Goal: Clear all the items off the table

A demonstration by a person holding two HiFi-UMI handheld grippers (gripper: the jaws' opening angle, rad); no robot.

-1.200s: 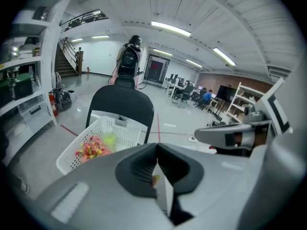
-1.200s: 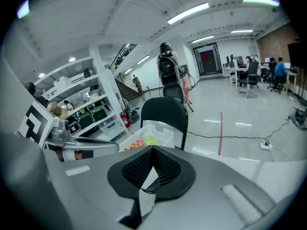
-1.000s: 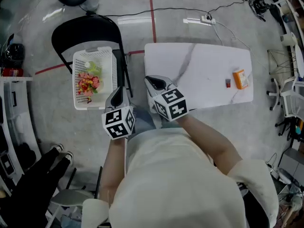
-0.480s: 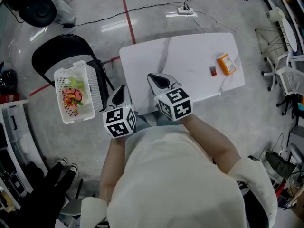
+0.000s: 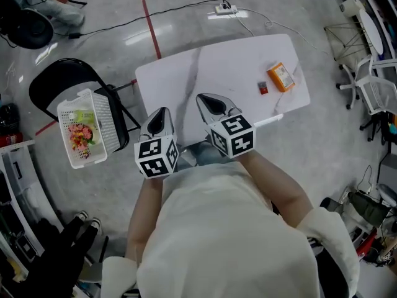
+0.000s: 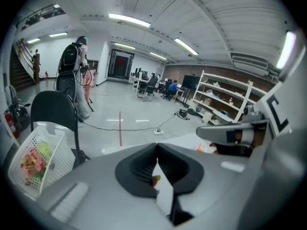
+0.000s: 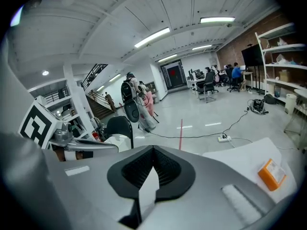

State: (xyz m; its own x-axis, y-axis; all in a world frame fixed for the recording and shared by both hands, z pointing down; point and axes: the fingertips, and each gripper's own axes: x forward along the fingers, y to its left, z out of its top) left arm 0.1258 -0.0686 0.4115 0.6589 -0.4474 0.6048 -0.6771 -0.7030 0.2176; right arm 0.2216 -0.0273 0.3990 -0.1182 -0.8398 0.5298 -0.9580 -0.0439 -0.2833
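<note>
With your left gripper [image 5: 161, 113] and right gripper [image 5: 209, 100] both closed, the box [image 5: 281, 76] at upper right looked light, stiff, best pinched across its narrow sides.

The head view looked steeply down on the counter [image 5: 217, 67]. Both gripper views sat low at its near edge, facing far; all shared the chair [image 5: 53, 89].

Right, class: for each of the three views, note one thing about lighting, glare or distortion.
Head view: pale glare streaks on the glossy floor. Left gripper view: fisheye bends the shelving, corners go black. Right gripper view: same fisheye; the orange box is sharp near the edge.
</note>
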